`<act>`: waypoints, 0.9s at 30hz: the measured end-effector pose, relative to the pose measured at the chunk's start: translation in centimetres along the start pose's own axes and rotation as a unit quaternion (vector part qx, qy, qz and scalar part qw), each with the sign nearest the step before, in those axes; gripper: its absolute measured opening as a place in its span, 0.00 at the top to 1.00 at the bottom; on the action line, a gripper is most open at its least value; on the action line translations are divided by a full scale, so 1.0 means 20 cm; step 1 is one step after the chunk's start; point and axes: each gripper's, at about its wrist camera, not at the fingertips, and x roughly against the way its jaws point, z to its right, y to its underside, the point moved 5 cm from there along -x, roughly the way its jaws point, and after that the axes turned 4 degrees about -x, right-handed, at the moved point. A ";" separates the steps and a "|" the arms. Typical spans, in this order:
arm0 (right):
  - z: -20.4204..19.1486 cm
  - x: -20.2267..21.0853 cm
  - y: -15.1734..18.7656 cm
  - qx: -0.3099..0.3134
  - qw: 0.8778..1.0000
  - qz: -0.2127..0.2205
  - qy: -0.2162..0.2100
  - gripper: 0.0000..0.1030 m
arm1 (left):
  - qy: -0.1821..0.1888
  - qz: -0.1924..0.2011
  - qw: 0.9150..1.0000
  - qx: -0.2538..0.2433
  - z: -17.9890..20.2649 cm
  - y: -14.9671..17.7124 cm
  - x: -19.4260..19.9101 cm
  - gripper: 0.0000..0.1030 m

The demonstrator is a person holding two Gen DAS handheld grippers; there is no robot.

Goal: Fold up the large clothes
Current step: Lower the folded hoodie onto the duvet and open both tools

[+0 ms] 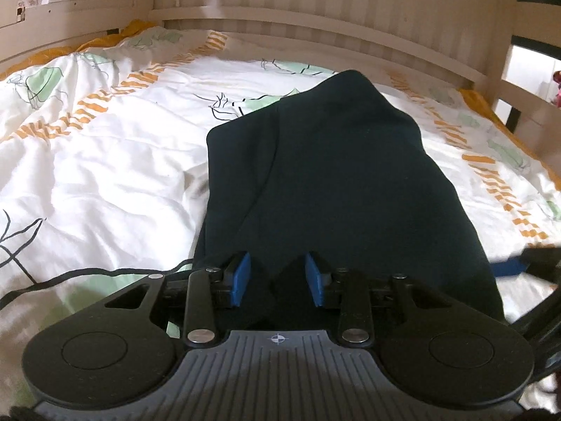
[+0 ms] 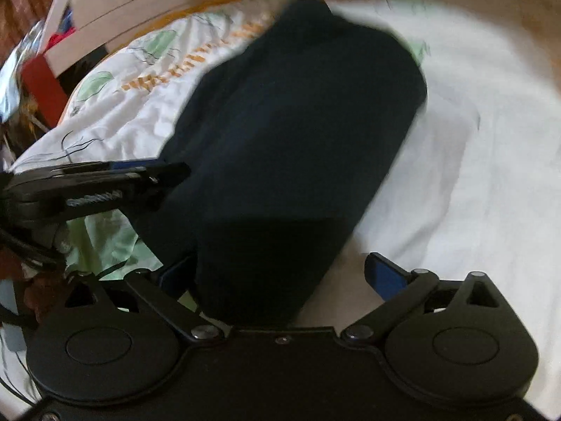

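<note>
I've got the dark navy, soft-knit garment [image 1: 315, 175] lying w/ its long axis running straight away from me, near end under both tools, far end tapering toward the slatted cream wooden headboard [image 1: 315, 17]. It already looks folded into a long narrow strip, so my guess is the next step is a crosswise fold, near end carried to the far end.

Left side first: my left gripper [image 1: 277, 279] sits right at the near edge of the cloth. Jaws are part open, blue pads [image 1: 241, 279] standing apart w/ dark fabric between them, but not pinched as far as I can see. So nothing held yet there.

Right gripper [image 2: 280, 277] is over the same near end, a bit to the right of the left one; the wrist view is motion-blurred. Jaws spread wide, a folded hump of the garment between them, cloth not clamped. One pad is half hidden behind the fabric. The black left tool shows at the left of this view, just beside the cloth's left edge.

Both hands are about equally near the hem, so I'd judge a two-handed pinch at the near corners.

Surface: a rumpled white quilt w/ orange dashes and green leaf prints [image 1: 105, 175], on a bed. Soft, so cloth may drag. Room: cluttered shelf stuff far left, blurry.
</note>
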 end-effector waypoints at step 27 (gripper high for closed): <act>0.15 -0.49 -0.60 -0.046 0.998 0.025 0.044 0.29 | -0.010 0.013 1.000 -0.013 0.01 0.00 -0.02 0.66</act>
